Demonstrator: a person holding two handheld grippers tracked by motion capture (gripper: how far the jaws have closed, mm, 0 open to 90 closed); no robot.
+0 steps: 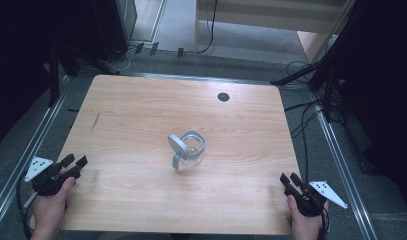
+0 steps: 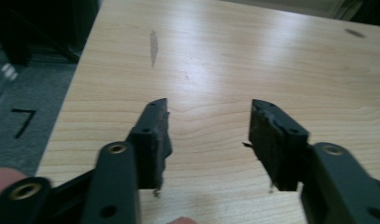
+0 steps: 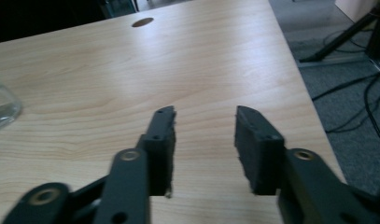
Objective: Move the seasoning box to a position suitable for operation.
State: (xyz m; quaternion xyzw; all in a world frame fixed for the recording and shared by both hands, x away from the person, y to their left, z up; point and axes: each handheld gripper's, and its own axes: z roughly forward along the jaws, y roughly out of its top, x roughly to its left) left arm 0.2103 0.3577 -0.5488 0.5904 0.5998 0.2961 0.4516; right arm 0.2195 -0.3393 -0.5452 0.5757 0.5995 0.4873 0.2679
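A clear glass jar [image 1: 193,151] stands near the middle of the wooden table [image 1: 141,110]. Its grey hinged lid [image 1: 177,145] is swung open to the jar's left. A glass corner of the jar [image 3: 2,108] sits at the left edge of the right gripper view. My left gripper [image 1: 74,161] rests at the table's front left, held by a hand, jaws apart with nothing between them [image 2: 208,126]. At the front right, my right gripper [image 1: 290,180] is also open and holds nothing [image 3: 204,126]. Both grippers are far from the jar.
A round dark cable hole [image 1: 223,96] lies near the table's far edge. A dark streak [image 1: 95,121] marks the wood at the left. Cables [image 1: 303,125] and stand legs [image 1: 296,75] lie on the grey floor to the right.
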